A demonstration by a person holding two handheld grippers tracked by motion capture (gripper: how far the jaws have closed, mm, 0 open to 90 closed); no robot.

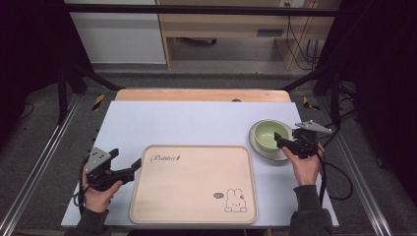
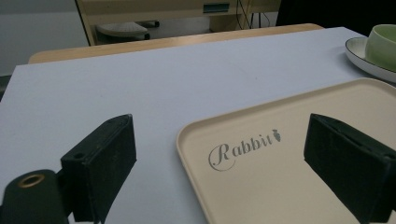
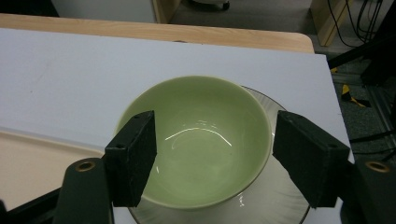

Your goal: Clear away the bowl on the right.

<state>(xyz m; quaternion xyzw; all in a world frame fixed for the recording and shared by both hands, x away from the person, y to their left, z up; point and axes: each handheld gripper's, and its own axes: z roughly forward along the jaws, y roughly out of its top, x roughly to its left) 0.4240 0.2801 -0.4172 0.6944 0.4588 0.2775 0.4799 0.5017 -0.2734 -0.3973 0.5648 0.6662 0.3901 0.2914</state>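
A pale green bowl (image 1: 271, 133) (image 3: 205, 140) sits on a white saucer (image 1: 260, 147) (image 3: 273, 205) at the table's right side. My right gripper (image 1: 281, 141) (image 3: 215, 158) hovers at the bowl's near rim with its jaws apart. One jaw stands over the bowl's left rim, the other just outside its right rim, and neither pad presses on it. A beige tray (image 1: 196, 187) (image 2: 289, 186) printed "Rabbit" lies at the front centre. My left gripper (image 1: 134, 171) (image 2: 219, 172) is open at the tray's far left corner, one jaw over the tray and one over the table.
The light blue table top (image 1: 196, 123) reaches back to a wooden strip (image 1: 201, 95). Metal rails and black frame posts flank the table. The bowl (image 2: 383, 44) and saucer (image 2: 362, 56) show at the far right of the left gripper view. The tray's corner (image 3: 28, 158) lies left of the bowl.
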